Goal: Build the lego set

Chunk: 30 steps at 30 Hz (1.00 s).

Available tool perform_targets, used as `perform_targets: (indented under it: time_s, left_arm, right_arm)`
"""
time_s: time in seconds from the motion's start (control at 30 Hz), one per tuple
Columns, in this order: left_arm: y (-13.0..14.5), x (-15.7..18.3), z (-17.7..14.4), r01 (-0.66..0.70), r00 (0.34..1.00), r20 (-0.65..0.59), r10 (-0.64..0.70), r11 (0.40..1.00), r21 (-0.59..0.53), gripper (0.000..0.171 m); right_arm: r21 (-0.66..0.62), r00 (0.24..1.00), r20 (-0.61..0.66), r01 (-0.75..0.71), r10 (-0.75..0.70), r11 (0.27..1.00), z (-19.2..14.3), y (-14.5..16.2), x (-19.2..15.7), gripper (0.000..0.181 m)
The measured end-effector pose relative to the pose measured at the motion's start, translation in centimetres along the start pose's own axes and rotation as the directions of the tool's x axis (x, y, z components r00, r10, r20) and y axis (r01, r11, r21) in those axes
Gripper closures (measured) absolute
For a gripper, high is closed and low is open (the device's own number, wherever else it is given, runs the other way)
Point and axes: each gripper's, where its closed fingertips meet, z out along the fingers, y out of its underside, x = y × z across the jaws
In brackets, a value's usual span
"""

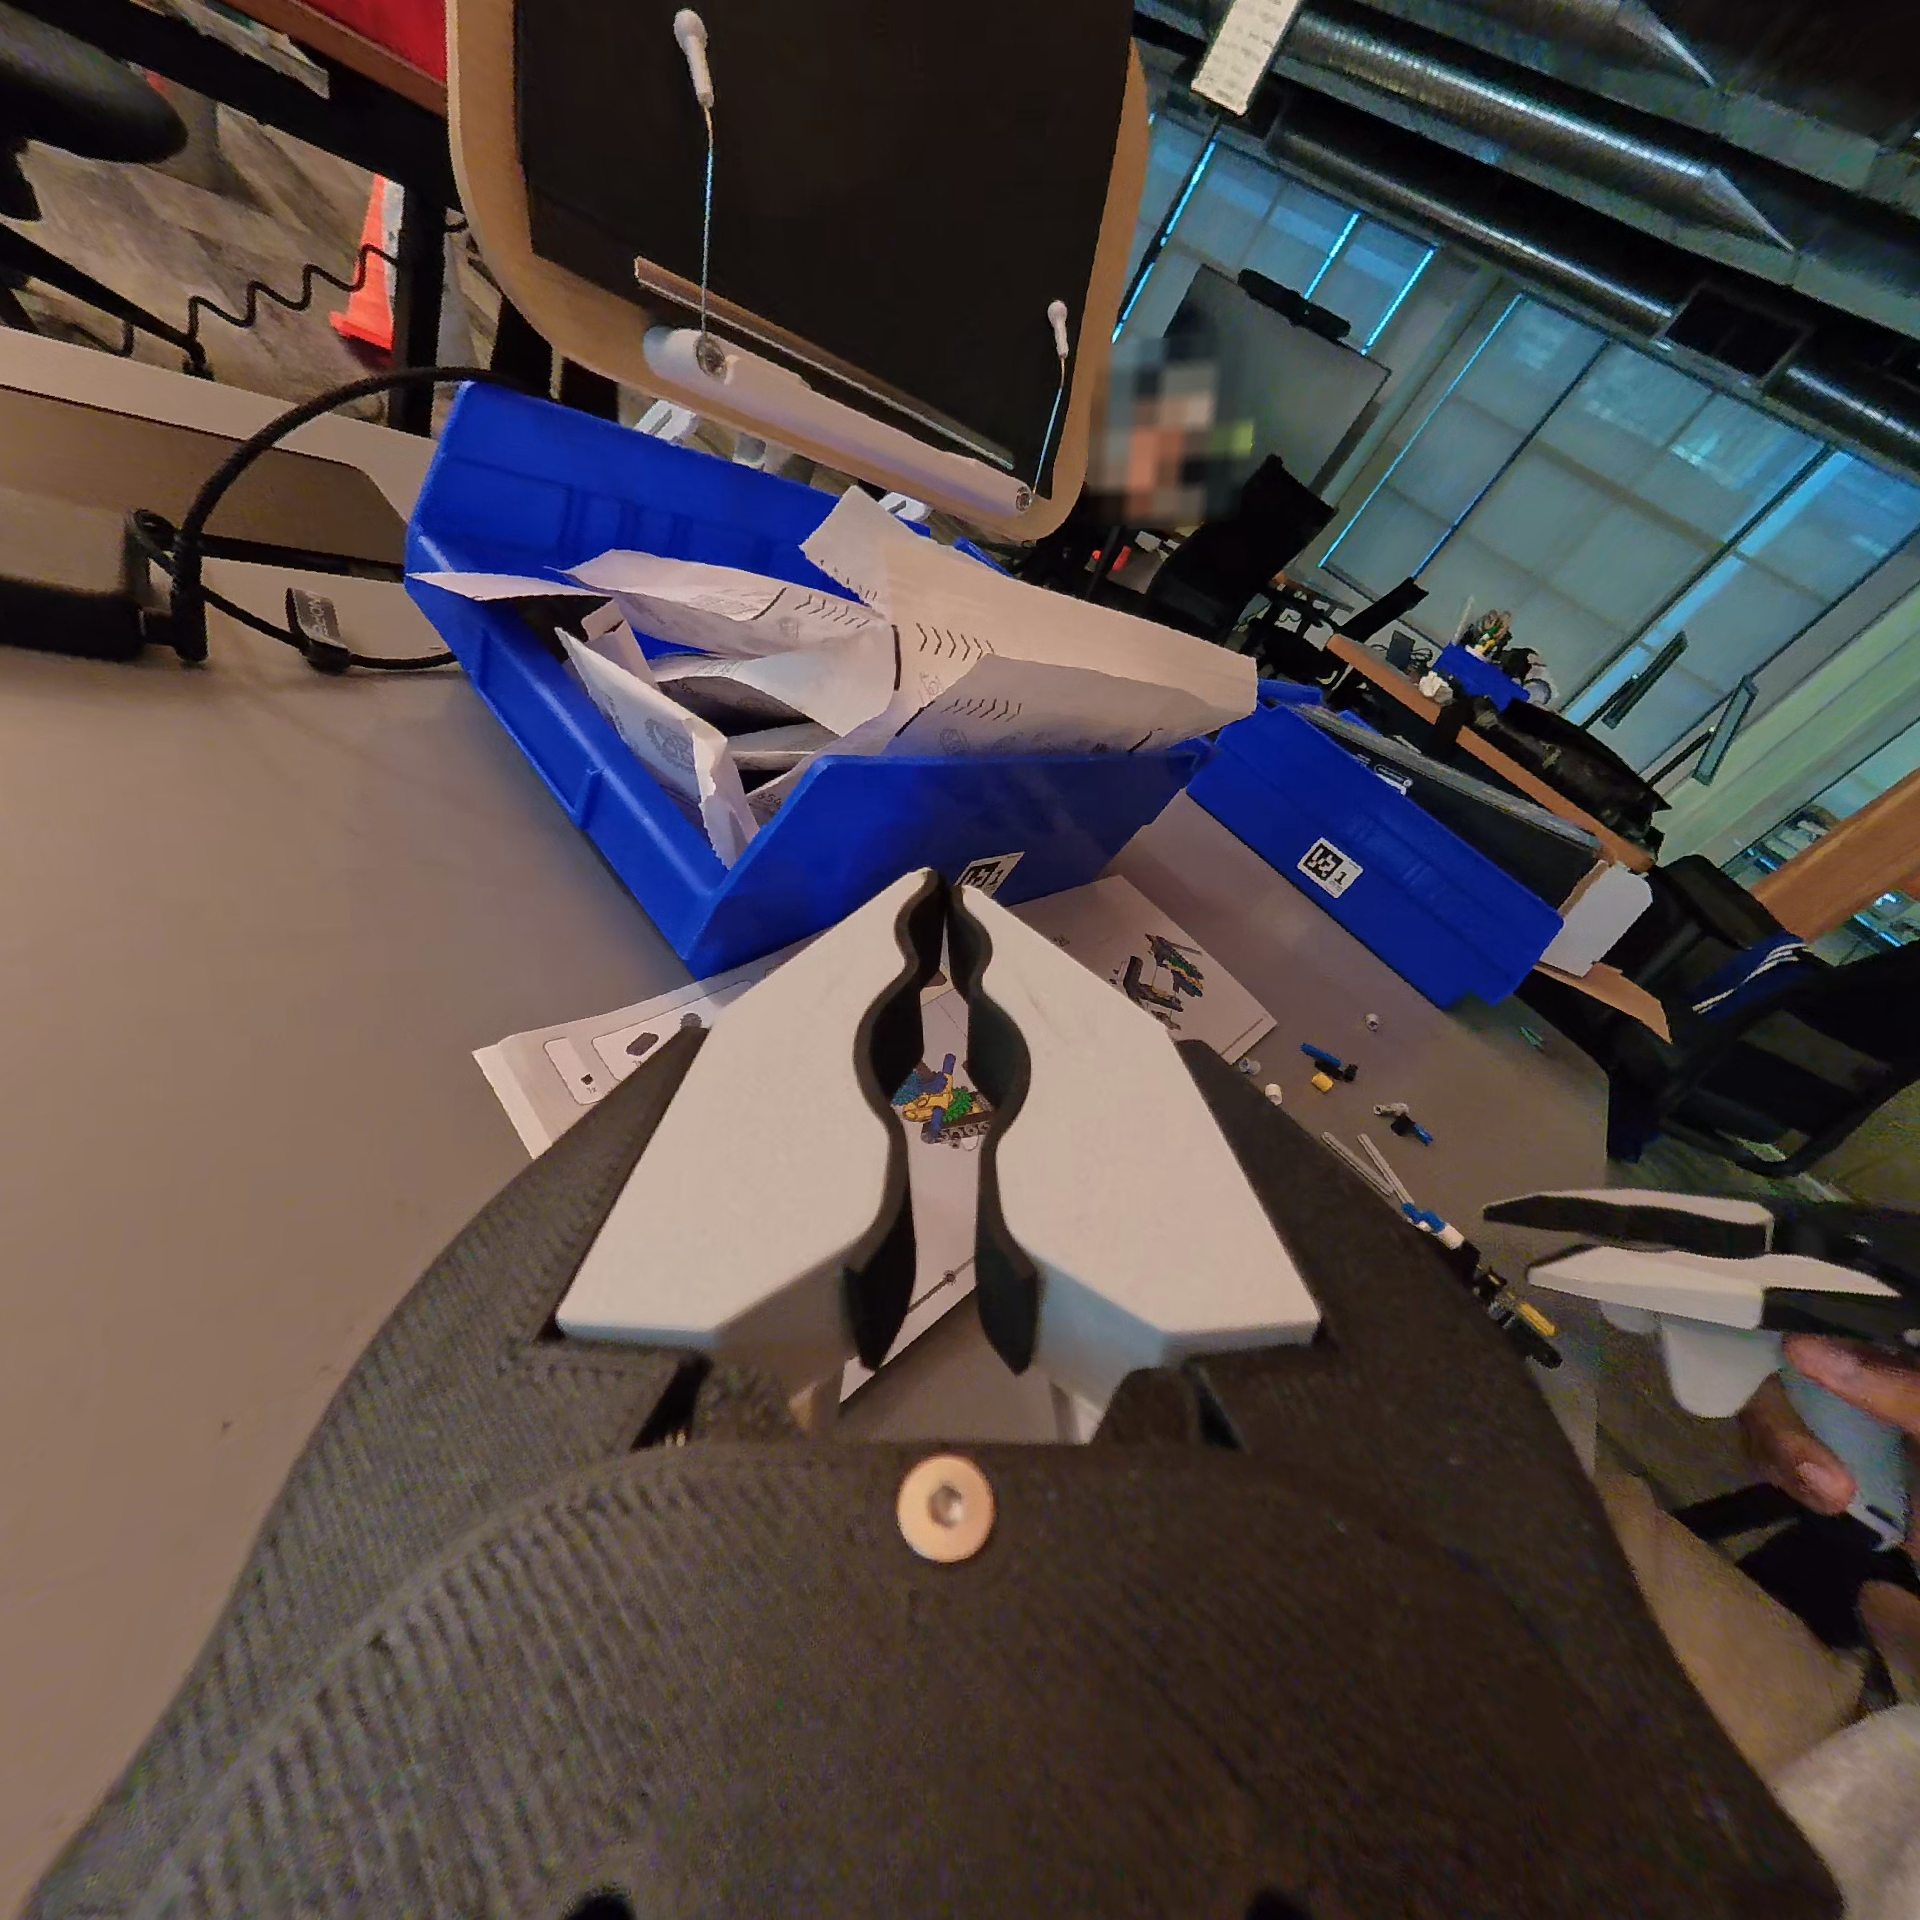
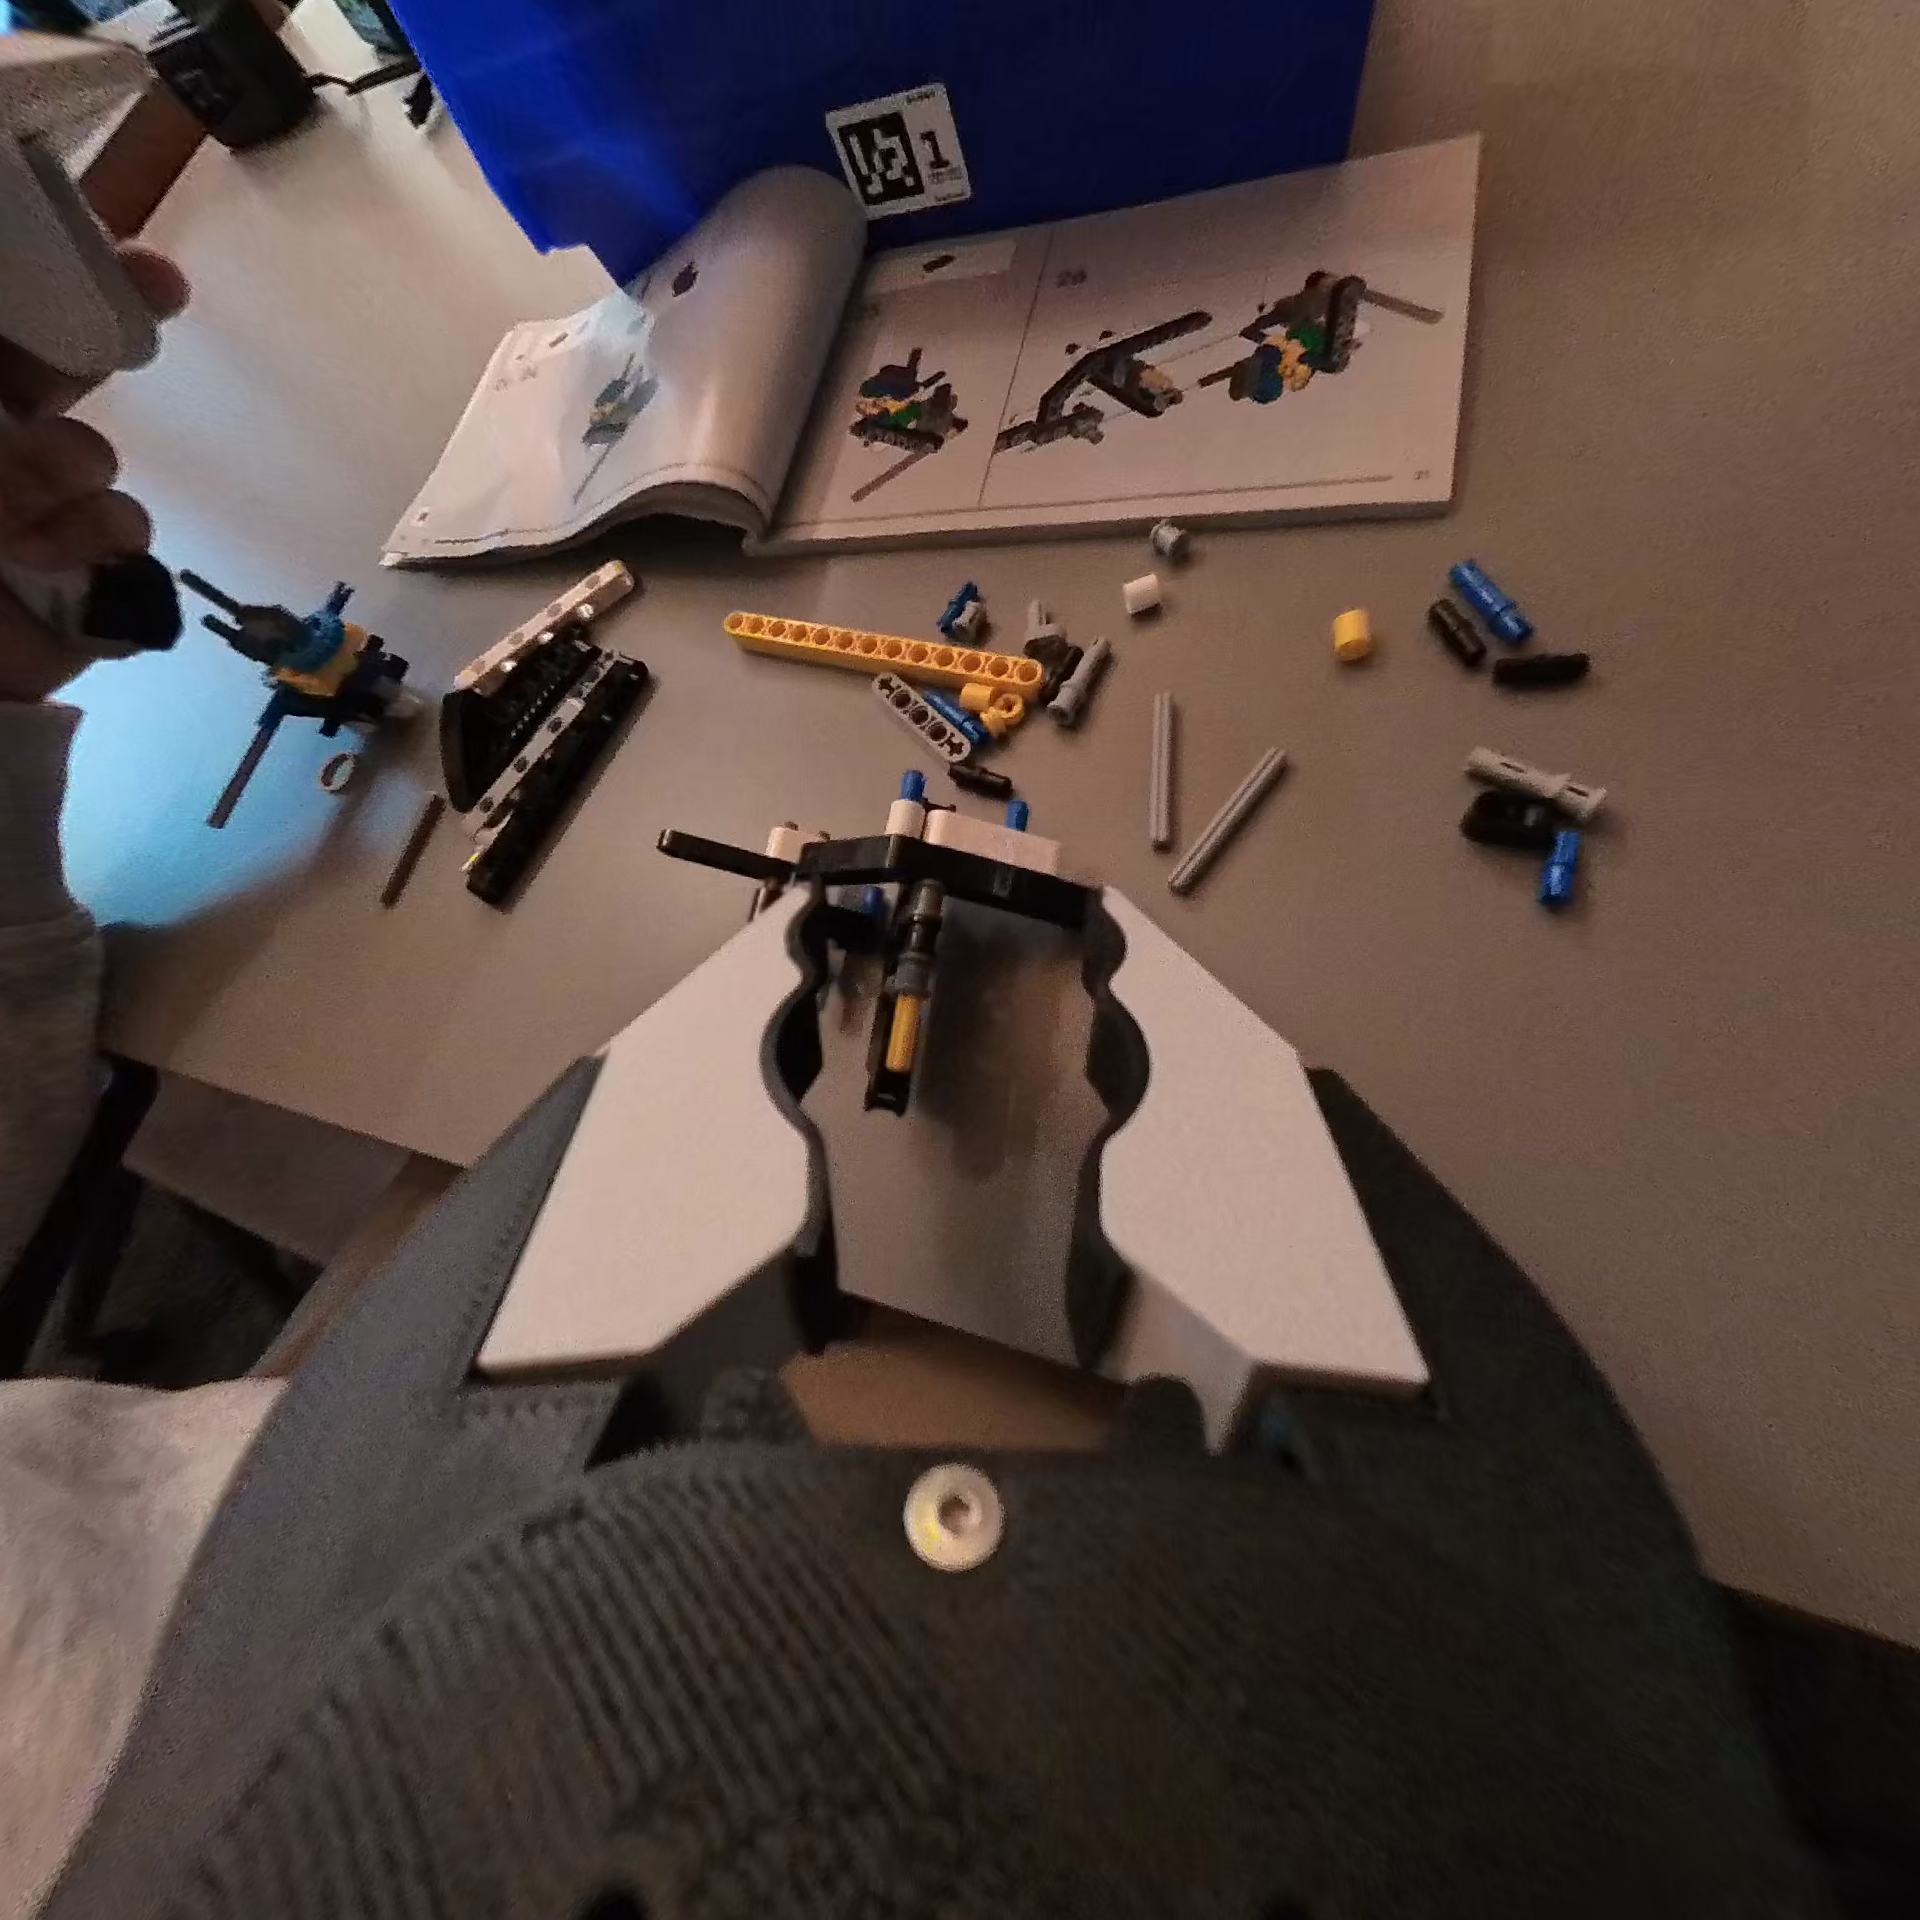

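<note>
My right gripper (image 2: 945,883) is closed on a black-and-white lego sub-assembly (image 2: 966,847) with blue pins and a yellow-tipped axle hanging toward the camera, held just above the grey table (image 2: 1662,1039). It also shows at the right edge of the left wrist view (image 1: 1512,1242). My left gripper (image 1: 948,894) is shut and empty, raised over the open instruction booklet (image 1: 1195,977). On the table lie a long yellow beam (image 2: 883,649), a black-and-white beam assembly (image 2: 540,727), a small blue-yellow assembly (image 2: 312,655), grey axles (image 2: 1226,821) and several loose pins (image 2: 1486,603).
A blue bin (image 1: 883,831) full of torn paper bags stands behind the booklet (image 2: 1143,364), and a second blue bin (image 1: 1382,862) stands to its right. A black cable (image 1: 239,488) lies at the far left. The table edge (image 2: 312,1101) is near me, and a person's hand (image 2: 62,499) is at the left. Tip to tip, the grippers are about 30 centimetres apart.
</note>
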Motion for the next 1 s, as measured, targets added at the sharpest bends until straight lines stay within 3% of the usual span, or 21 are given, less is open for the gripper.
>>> perform_targets:
  time_s: [0.27,0.43,0.57,0.77,0.93,1.0]
  left_arm:
    - [0.0,0.0,0.0,-0.009,1.0,0.004,0.009,1.0,-0.003,0.171]
    - [-0.1,-0.1,-0.1,-0.044,0.999,0.017,0.044,0.999,0.008,0.171]
    - [0.2,-0.5,0.0,-0.092,0.995,0.047,0.092,0.996,0.003,0.171]
    - [-0.6,-1.0,-1.0,-0.084,0.995,0.067,0.08,0.995,0.048,0.171]
    - [-0.9,-2.2,-1.8,-0.08,0.995,0.068,0.076,0.994,0.068,0.171]
    - [-0.6,-3.0,-1.9,-0.08,0.994,0.073,0.076,0.995,0.053,0.171]
  right_arm:
    - [0.058,0.998,0.051,0.017,-0.02,0.998,-1.1,-1.5,0.8,0.127]
    - [0.226,0.992,0.065,0.09,-0.107,0.97,-2.5,-4.5,0.7,0.127]
    - [0.339,0.973,0.001,0.218,-0.232,0.915,-3.6,-6.2,0.6,0.13]
    - [0.378,0.952,-0.095,0.305,-0.291,0.874,-4.7,-6.1,2.4,0.13]
    - [0.344,0.946,-0.18,0.317,-0.269,0.884,-3.9,-5.8,5.3,0.127]
    - [0.306,0.931,-0.222,0.348,-0.29,0.886,-3.5,-5.8,6.2,0.142]
